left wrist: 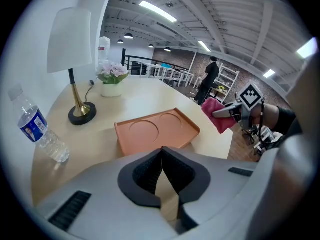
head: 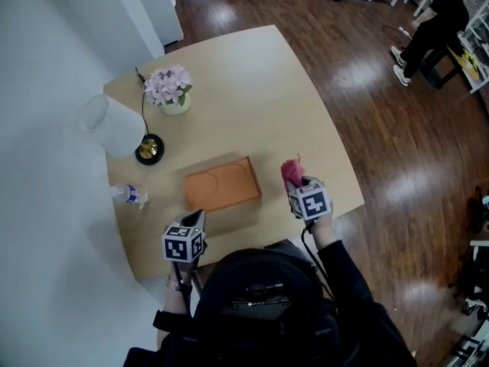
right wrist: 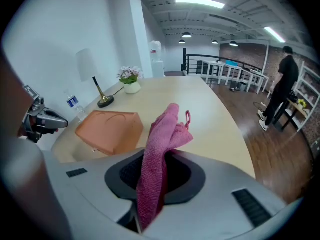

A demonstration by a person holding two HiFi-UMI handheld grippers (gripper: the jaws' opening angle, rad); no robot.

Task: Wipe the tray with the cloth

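Left tongs (left wrist: 161,155) were clenched on nothing, held near the front edge of the tabletop (head: 252,82). Orange tray (head: 221,183) was laid flat mid-tabletop, untouched. Pink cloth (head: 290,170) was gripped in right tongs (right wrist: 156,166), just right of the tray.

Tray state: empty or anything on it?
Empty: both round recesses of the tray sit bare; the cloth is clamped in the right tongs, beside it.

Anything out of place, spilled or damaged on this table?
Nothing stands out. The tray lies flat and bare on the table, the cloth is clamped in the right gripper, and lamp, flowers and bottle stand upright.
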